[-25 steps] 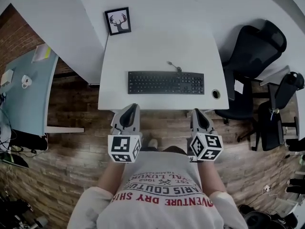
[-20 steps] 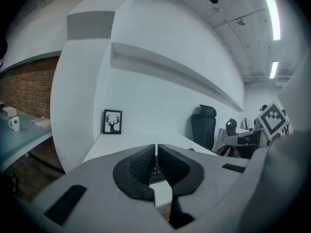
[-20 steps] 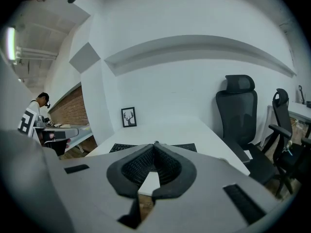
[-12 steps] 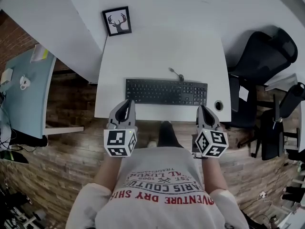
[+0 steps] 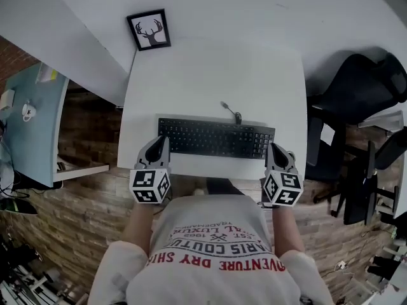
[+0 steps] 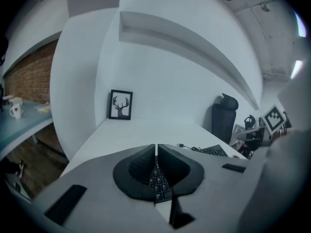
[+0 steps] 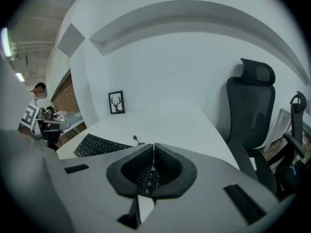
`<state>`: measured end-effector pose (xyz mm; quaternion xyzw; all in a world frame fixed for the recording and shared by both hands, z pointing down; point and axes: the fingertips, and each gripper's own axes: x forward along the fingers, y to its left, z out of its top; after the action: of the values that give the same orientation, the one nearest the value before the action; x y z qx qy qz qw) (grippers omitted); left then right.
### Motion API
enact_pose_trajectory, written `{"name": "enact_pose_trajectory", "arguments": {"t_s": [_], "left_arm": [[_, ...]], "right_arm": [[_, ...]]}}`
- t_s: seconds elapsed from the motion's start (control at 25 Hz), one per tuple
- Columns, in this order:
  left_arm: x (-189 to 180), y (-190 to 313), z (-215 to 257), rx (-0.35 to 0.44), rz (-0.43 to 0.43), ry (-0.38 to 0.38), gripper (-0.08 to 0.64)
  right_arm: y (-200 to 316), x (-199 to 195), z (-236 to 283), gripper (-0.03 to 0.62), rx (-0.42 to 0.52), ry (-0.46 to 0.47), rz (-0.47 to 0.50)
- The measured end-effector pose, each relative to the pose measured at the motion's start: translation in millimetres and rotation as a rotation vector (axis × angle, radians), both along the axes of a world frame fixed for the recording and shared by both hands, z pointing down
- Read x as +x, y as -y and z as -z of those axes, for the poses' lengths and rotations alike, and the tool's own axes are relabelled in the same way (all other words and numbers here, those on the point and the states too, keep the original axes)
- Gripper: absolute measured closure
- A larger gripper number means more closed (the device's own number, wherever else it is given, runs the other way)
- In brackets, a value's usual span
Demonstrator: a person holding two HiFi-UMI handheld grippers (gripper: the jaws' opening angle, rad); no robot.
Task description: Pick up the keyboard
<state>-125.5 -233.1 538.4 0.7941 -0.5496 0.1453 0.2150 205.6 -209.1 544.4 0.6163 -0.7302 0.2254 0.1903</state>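
A black wired keyboard (image 5: 216, 138) lies across the near part of the white desk (image 5: 210, 75). My left gripper (image 5: 158, 145) hangs at its left end, my right gripper (image 5: 275, 151) at its right end, both over the desk's front edge. In the left gripper view the jaws (image 6: 156, 147) stand shut and empty, with keys of the keyboard (image 6: 159, 184) showing through the hollow below the tips. In the right gripper view the jaws (image 7: 153, 146) are likewise shut and empty above the keyboard (image 7: 99, 146). Whether either gripper touches the keyboard I cannot tell.
A framed deer picture (image 5: 148, 30) leans at the desk's far left corner. The keyboard's cable (image 5: 230, 112) curls behind it. A black office chair (image 5: 356, 88) stands right of the desk, and a pale blue table (image 5: 28, 126) is to the left.
Both grippers have moved forward and down, from over the wooden floor to the two ends of the keyboard. Their jaws stay shut.
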Motion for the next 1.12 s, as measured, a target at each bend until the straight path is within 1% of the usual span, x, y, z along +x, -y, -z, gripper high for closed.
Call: {"name": "enact_pose_trajectory", "arguments": {"t_s": [0.08,0.16,0.2,0.24,0.28,0.4,0.48,0.56,0.68,0.76,0.92,1.12], "left_arm": [[-6.7,8.4,-13.2,-0.042,0.029,-0.042,0.525],[-11.9,15.8,-28.1,-0.078,0.033,-0.037,0.523],[-14.2,18.2,-35.5,-0.095,0.031,-0.029,0.522],[-16.2,19.6,-42.4,-0.113,0.028,-0.027,0.496],[-18.0,20.5,-48.9,-0.134,0.027,-0.034,0.431],[-23.3,24.3,-68.6,-0.205,0.032,-0.066,0.347],[-26.9,27.1,-81.6,-0.249,0.033,-0.074,0.316],[-28.9,29.7,-92.4,-0.293,0.035,-0.103,0.297],[-28.2,32.9,-105.6,-0.361,0.035,-0.160,0.278],[-27.1,35.5,-112.1,-0.391,0.020,-0.161,0.270],[-21.5,40.2,-120.7,-0.430,-0.021,-0.176,0.270],[-15.5,38.8,-132.1,-0.465,-0.057,-0.183,0.270]], "right_arm": [[7.4,4.9,-14.5,0.565,-0.020,0.033,0.017],[13.3,7.6,-28.3,0.565,-0.032,0.074,0.040],[14.8,9.0,-36.2,0.550,-0.045,0.090,0.049],[15.6,10.4,-44.5,0.472,-0.064,0.102,0.057],[16.2,11.8,-52.7,0.416,-0.086,0.108,0.065],[20.2,19.0,-71.7,0.376,-0.132,0.104,0.074],[24.0,24.8,-80.2,0.343,-0.144,0.094,0.071],[26.9,29.3,-88.9,0.334,-0.161,0.094,0.065],[26.9,34.9,-103.1,0.325,-0.207,0.134,0.043],[26.4,35.3,-111.4,0.322,-0.238,0.171,0.039],[27.5,27.7,-122.3,0.322,-0.278,0.226,0.079],[26.8,24.9,-128.3,0.324,-0.319,0.340,0.088]]}}
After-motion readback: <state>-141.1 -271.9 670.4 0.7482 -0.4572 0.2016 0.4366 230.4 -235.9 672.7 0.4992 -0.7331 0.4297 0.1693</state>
